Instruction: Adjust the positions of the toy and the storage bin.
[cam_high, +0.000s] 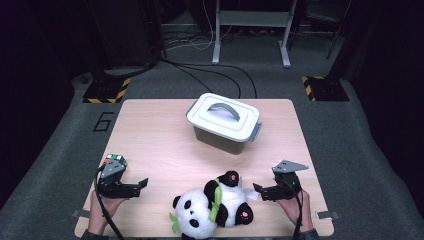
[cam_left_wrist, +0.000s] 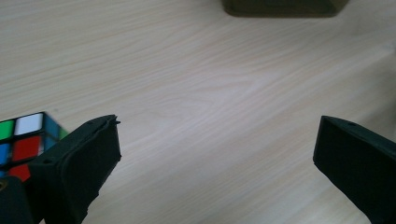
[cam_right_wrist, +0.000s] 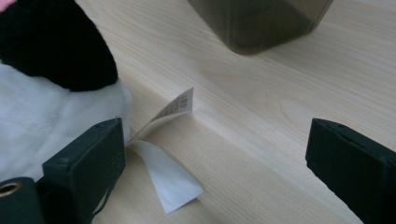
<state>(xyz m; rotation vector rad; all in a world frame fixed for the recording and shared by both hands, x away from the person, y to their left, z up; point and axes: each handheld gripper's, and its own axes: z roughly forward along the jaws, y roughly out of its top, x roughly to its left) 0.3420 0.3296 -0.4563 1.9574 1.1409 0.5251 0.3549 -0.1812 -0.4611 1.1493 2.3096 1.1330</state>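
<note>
A black-and-white plush panda (cam_high: 215, 205) lies near the table's front edge, between my two hands. Its white tags (cam_right_wrist: 168, 177) rest on the wood beside my right gripper's left jaw. My right gripper (cam_high: 260, 190) is just right of the panda, pointing at it, open with nothing between its jaws (cam_right_wrist: 215, 135). At the left a colour puzzle cube (cam_high: 115, 160) sits on the table, and it shows again behind my left jaw (cam_left_wrist: 23, 140). My left gripper (cam_high: 136, 187) is in front of the cube, open over bare wood (cam_left_wrist: 217, 135).
A grey storage box with a white lid and handle (cam_high: 225, 122) stands shut toward the back middle of the wooden table (cam_high: 155, 135); its base shows in both gripper views (cam_left_wrist: 285, 7) (cam_right_wrist: 261, 23). Beyond the table are dark floor, cables and a metal stand.
</note>
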